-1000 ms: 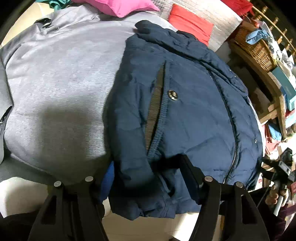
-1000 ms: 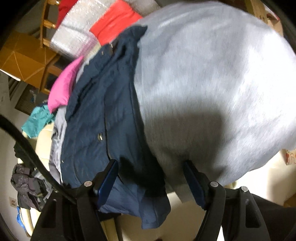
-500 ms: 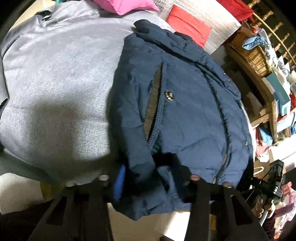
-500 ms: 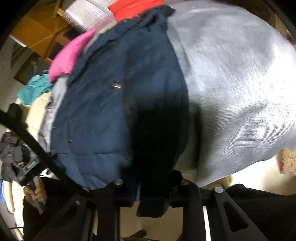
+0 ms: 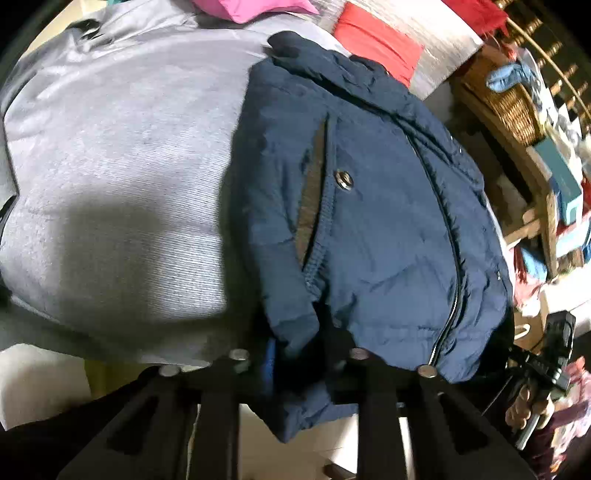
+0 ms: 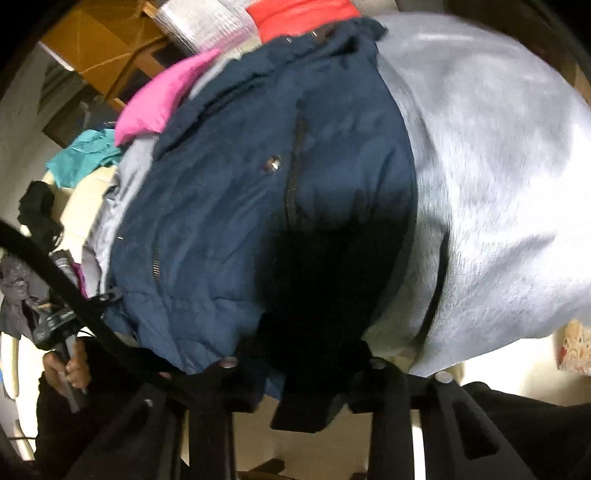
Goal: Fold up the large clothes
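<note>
A cluttered room, a grey garment (image 5: 118,192) spread across the surface. Both tools have closed in within the last second: the left hand-held gripper (image 5: 299,363) now pinches the navy puffer jacket (image 5: 373,221) at its hem, and the right hand-held gripper (image 6: 299,373) clamps that hem too. The fold can probably begin.

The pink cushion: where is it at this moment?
In the left wrist view the pink cushion sits at the top edge, beyond the grey sweater and left of the red cushion; in the right wrist view it shows upper left, beside the navy jacket.
</note>
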Demonstrator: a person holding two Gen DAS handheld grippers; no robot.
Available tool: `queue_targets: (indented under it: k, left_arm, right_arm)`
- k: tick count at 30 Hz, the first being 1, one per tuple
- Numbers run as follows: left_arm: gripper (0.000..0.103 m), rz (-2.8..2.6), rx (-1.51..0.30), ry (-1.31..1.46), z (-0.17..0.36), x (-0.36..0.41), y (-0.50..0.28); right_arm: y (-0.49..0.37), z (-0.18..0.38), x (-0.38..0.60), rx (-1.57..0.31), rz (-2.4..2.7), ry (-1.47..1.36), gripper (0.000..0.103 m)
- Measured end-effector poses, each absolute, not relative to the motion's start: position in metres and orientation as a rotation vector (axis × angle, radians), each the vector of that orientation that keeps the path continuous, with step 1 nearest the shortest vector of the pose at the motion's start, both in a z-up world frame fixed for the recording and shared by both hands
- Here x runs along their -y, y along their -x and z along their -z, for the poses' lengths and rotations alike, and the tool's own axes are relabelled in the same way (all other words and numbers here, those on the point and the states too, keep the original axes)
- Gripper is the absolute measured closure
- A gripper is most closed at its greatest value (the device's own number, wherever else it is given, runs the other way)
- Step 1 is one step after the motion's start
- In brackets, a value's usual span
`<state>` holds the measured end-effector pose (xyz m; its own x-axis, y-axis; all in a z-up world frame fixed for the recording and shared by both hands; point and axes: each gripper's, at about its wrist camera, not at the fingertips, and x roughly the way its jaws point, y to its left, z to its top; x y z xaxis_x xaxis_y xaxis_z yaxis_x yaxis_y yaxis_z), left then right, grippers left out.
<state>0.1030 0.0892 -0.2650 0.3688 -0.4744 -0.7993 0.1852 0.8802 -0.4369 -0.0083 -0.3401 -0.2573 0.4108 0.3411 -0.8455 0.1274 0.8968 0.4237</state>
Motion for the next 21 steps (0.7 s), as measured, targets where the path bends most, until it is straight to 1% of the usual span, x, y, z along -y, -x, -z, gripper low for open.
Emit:
queue_targets:
  k: [1,3,6,8,9,10,11,12,13,15,16,17,18,19,21]
  left_arm:
    - [0.089,0.439,-1.109,0.303,0.262,-0.091,-0.103]
    - [0.089,0.471,-1.066,0.306,0.251,-0.092,-0.101]
    - [0.089,0.563,-0.966,0.349,0.227,-0.098,-0.096]
    - [0.089,0.609,-0.934,0.383,0.220,-0.102,-0.097]
    - [0.088,0.618,-0.946,0.404,0.222,-0.103,-0.099]
    - [0.084,0.613,-0.967,0.412,0.226,-0.099,-0.102]
    - [0.081,0.594,-1.005,0.406,0.233,-0.097,-0.105]
    - [0.070,0.575,-1.043,0.396,0.240,-0.094,-0.108]
    - [0.066,0.557,-1.089,0.390,0.249,-0.091,-0.111]
    - [0.067,0.549,-1.095,0.384,0.251,-0.089,-0.113]
    - [0.078,0.557,-1.077,0.376,0.248,-0.089,-0.112]
    - [0.085,0.565,-1.047,0.358,0.242,-0.088,-0.110]
    - [0.088,0.581,-1.019,0.350,0.235,-0.088,-0.109]
    - [0.089,0.602,-1.002,0.360,0.229,-0.088,-0.109]
    - [0.091,0.653,-0.955,0.395,0.212,-0.089,-0.112]
  right_arm:
    - [0.009,0.251,0.341,-1.130,-0.152,-0.474,0.077]
    - [0.013,0.232,0.342,-1.063,-0.191,-0.489,0.080]
    - [0.019,0.206,0.348,-0.945,-0.267,-0.548,0.081]
    - [0.016,0.204,0.351,-0.935,-0.286,-0.572,0.081]
    - [0.015,0.207,0.353,-0.948,-0.284,-0.580,0.077]
    - [0.013,0.215,0.355,-0.977,-0.280,-0.593,0.077]
    - [0.008,0.229,0.357,-1.030,-0.258,-0.621,0.071]
    - [0.007,0.240,0.360,-1.068,-0.246,-0.651,0.056]
    - [0.005,0.246,0.361,-1.087,-0.240,-0.672,0.052]
    - [0.002,0.257,0.361,-1.113,-0.232,-0.695,0.052]
    - [0.002,0.252,0.357,-1.098,-0.250,-0.673,0.055]
    - [0.002,0.244,0.354,-1.070,-0.270,-0.645,0.070]
    - [0.001,0.233,0.352,-1.037,-0.289,-0.613,0.074]
    - [0.002,0.223,0.351,-1.004,-0.304,-0.601,0.076]
    - [0.000,0.204,0.355,-0.933,-0.320,-0.610,0.086]
